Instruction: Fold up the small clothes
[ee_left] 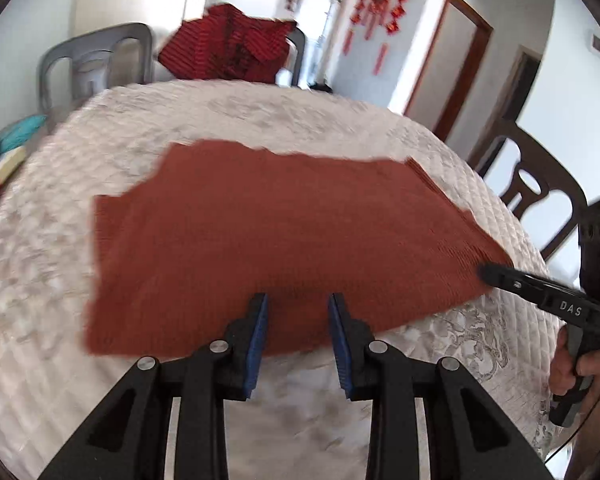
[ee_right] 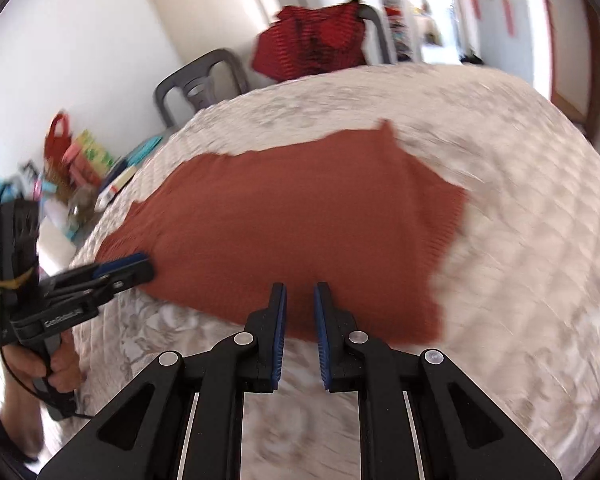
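A rust-brown knit garment [ee_left: 268,236] lies spread flat on the quilted white table cover [ee_left: 60,360]; it also shows in the right wrist view [ee_right: 292,224]. My left gripper [ee_left: 298,300] is open and empty, its blue pads over the garment's near edge. My right gripper [ee_right: 300,290] is open a little and empty, over the near edge further right. Each gripper shows in the other's view: the right one [ee_left: 488,272] at the garment's right corner, the left one [ee_right: 146,266] at its left edge.
A red striped garment [ee_left: 228,48] hangs on a grey chair [ee_left: 92,64] behind the table. A dark wooden chair [ee_left: 536,188] stands at the right. Boxes and bags [ee_right: 80,160] crowd a surface at the left.
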The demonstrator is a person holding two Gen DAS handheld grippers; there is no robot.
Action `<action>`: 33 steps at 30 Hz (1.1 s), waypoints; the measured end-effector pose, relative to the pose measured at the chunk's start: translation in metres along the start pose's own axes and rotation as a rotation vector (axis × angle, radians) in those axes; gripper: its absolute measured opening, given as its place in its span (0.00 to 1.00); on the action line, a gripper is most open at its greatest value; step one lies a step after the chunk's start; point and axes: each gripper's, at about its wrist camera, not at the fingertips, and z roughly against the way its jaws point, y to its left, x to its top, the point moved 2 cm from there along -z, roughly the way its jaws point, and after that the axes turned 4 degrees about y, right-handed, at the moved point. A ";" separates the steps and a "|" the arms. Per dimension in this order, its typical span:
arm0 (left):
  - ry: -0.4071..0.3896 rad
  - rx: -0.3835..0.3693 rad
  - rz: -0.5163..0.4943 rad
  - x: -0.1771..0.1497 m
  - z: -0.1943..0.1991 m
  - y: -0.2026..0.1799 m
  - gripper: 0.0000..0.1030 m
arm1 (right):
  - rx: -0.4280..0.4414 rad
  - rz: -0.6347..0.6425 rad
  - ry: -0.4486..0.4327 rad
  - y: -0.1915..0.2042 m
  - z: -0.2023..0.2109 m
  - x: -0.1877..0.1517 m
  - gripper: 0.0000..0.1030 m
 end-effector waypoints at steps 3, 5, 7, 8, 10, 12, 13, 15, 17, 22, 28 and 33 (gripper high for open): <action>-0.049 0.054 0.039 0.000 0.015 0.020 0.32 | 0.047 -0.093 -0.027 -0.023 0.015 -0.005 0.14; -0.037 0.089 0.082 -0.001 0.013 0.037 0.32 | 0.061 -0.139 -0.045 -0.033 0.020 -0.006 0.14; -0.018 0.092 0.118 -0.005 0.009 0.049 0.32 | 0.072 -0.198 -0.043 -0.044 0.019 -0.007 0.14; -0.014 0.086 0.128 -0.008 0.009 0.053 0.32 | 0.096 -0.219 -0.046 -0.045 0.019 -0.007 0.14; -0.011 0.068 0.147 -0.013 0.009 0.058 0.32 | 0.112 -0.251 -0.052 -0.050 0.019 -0.009 0.13; -0.012 0.048 0.172 -0.014 0.008 0.062 0.32 | 0.131 -0.289 -0.053 -0.056 0.018 -0.012 0.10; -0.012 0.038 0.184 -0.015 0.008 0.065 0.32 | 0.152 -0.318 -0.058 -0.061 0.017 -0.013 0.05; -0.016 0.011 0.207 -0.016 0.008 0.069 0.31 | 0.151 -0.358 -0.051 -0.068 0.015 -0.015 0.00; -0.019 -0.007 0.224 -0.017 0.008 0.071 0.30 | 0.177 -0.388 -0.054 -0.072 0.014 -0.016 0.00; -0.024 -0.026 0.240 -0.017 0.010 0.073 0.30 | 0.154 -0.366 -0.057 -0.068 0.015 -0.015 0.00; -0.046 0.011 0.262 -0.022 0.026 0.077 0.30 | 0.147 -0.357 -0.046 -0.067 0.022 -0.016 0.02; -0.040 0.021 0.325 -0.039 0.042 0.090 0.31 | 0.120 -0.349 -0.038 -0.061 0.036 -0.025 0.25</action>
